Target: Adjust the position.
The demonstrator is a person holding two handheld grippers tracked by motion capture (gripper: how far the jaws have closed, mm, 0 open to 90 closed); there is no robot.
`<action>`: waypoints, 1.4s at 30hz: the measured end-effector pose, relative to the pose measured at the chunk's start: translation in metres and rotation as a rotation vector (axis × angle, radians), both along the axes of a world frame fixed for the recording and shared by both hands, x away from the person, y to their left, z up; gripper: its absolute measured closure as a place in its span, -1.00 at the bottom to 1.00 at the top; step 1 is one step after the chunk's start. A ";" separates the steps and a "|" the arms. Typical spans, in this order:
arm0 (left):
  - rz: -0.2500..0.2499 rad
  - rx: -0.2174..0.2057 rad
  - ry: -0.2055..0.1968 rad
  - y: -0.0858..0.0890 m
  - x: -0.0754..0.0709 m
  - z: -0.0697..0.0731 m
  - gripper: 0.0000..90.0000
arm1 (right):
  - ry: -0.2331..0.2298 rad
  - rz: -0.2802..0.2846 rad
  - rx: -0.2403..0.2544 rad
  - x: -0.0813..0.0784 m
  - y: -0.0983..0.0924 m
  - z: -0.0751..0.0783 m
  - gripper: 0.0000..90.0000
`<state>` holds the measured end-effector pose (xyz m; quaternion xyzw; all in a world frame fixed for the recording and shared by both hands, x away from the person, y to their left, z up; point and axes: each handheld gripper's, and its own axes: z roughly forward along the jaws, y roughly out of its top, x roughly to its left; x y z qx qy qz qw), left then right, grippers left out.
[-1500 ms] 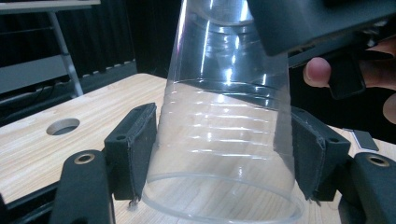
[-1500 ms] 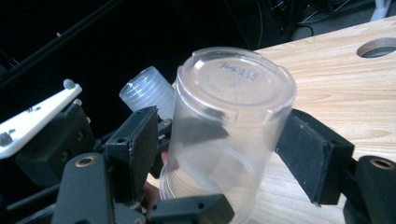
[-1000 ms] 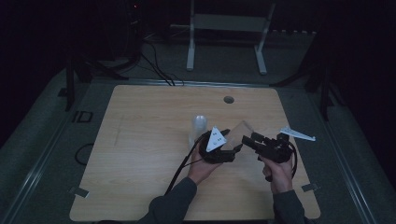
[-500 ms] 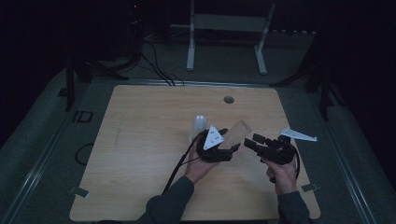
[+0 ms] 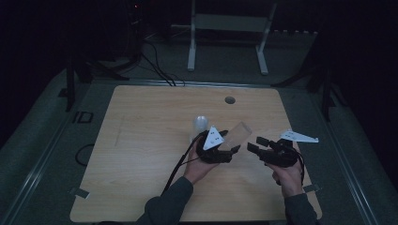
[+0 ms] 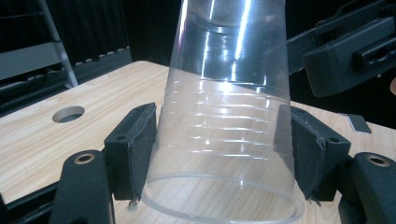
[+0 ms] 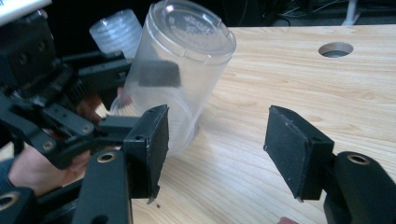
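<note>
A clear plastic cup (image 5: 237, 135) hangs tilted above the table, base toward the far right. My left gripper (image 5: 233, 146) is shut on it, and in the left gripper view both pads (image 6: 140, 149) press the ribbed wall of the cup (image 6: 224, 116) near its rim. My right gripper (image 5: 256, 144) hovers just right of the cup and points at it. Its jaws have just been closing and still stand apart with nothing between them (image 7: 219, 149). In the right gripper view the cup (image 7: 182, 70) lies beyond its left pad (image 7: 152, 144).
A stack of clear cups (image 5: 200, 125) stands upside down on the wooden table (image 5: 141, 140), just left of the held cup. A round hole (image 5: 229, 100) sits near the table's far edge. A metal stand (image 5: 225, 28) and cables lie on the floor beyond.
The right gripper's jaws stand closer together than a second ago. Both hands and the held cup keep their places.
</note>
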<state>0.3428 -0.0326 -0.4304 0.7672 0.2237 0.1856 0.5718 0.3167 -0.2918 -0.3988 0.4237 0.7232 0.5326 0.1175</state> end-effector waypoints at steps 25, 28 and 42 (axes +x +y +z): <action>-0.042 0.048 0.018 0.006 0.000 0.002 -0.30 | -0.041 0.030 -0.141 -0.005 -0.002 0.011 -0.08; -0.040 0.053 0.021 0.007 0.001 0.003 -0.30 | -0.042 0.030 -0.153 -0.005 -0.003 0.013 -0.08; -0.050 0.067 0.019 0.010 0.002 0.009 -0.30 | -0.043 0.040 -0.205 -0.007 -0.005 0.014 -0.09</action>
